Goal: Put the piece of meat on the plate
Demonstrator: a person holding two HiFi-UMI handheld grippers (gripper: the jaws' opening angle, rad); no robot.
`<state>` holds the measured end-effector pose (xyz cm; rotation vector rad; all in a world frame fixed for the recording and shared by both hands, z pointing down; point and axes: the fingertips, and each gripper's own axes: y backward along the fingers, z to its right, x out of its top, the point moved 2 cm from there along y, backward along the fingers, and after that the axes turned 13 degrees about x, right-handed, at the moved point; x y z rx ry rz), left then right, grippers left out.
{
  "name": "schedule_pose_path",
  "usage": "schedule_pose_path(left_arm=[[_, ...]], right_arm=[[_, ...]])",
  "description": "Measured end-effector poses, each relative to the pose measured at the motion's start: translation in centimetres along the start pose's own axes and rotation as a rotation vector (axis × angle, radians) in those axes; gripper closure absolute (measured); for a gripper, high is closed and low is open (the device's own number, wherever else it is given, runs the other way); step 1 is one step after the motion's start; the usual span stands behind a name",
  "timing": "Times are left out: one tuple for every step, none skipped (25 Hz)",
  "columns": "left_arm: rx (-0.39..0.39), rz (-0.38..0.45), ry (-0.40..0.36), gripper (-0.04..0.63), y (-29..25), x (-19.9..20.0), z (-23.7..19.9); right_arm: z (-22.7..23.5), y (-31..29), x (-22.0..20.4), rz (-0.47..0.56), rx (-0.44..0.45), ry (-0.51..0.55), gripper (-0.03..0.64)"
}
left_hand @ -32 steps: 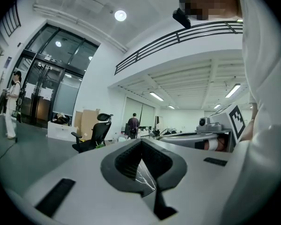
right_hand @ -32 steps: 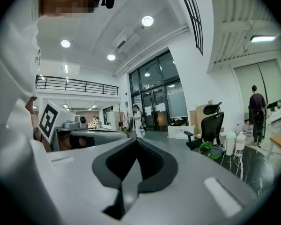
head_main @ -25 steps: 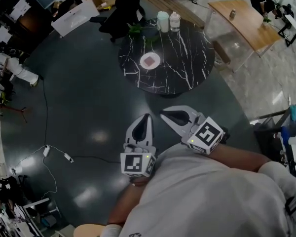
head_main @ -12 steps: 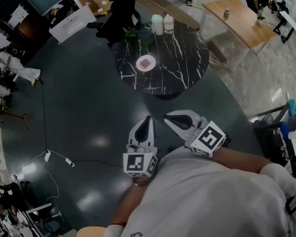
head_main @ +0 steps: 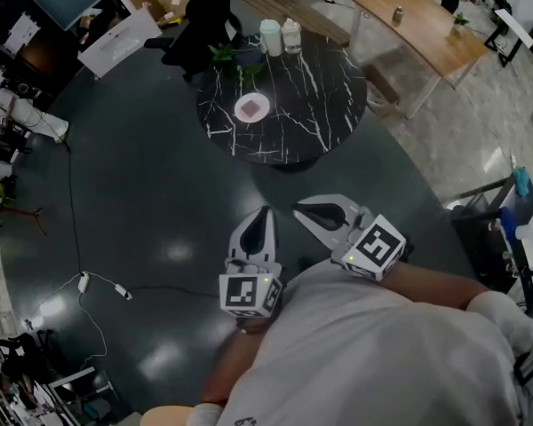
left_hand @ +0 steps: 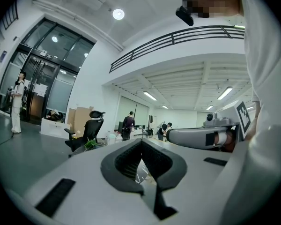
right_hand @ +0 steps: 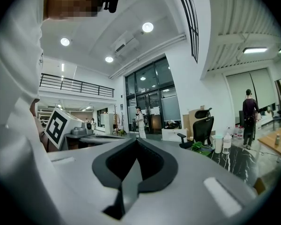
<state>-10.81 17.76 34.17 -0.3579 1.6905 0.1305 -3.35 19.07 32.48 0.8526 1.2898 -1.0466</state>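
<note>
Meat (head_main: pixel 251 106), one pink piece, already lies on the one white plate (head_main: pixel 238 111) on the black marble table (head_main: pixel 315 96), well ahead of both my grippers; only the head view shows it. My right gripper view catches the table's two bottles (right_hand: pixel 218 143) (right_hand: pixel 226 142) instead. Left gripper (head_main: pixel 266 210) and right gripper (head_main: pixel 296 208) are both pressed together, empty.

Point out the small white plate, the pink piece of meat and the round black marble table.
small white round plate (head_main: pixel 239 110): head view, its left rim.
pink square piece of meat (head_main: pixel 251 107): head view, its middle.
round black marble table (head_main: pixel 315 96): head view, bare top right of the plate.
</note>
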Motion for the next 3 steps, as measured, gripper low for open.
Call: schedule_pose_path(left_arm=[[0.0, -0.002, 0.003, 0.588, 0.07, -0.07, 0.05], [0.0, -0.003, 0.006, 0.588, 0.15, -0.14, 0.1], [0.0, -0.005, 0.009, 0.588, 0.24, -0.21, 0.16]], right_arm=[[-0.12, 0.07, -0.05, -0.001, 0.001, -0.002, 0.615], [-0.26, 0.15, -0.11, -0.002, 0.002, -0.004, 0.615], [-0.39, 0.22, -0.17, -0.003, 0.002, -0.005, 0.615]])
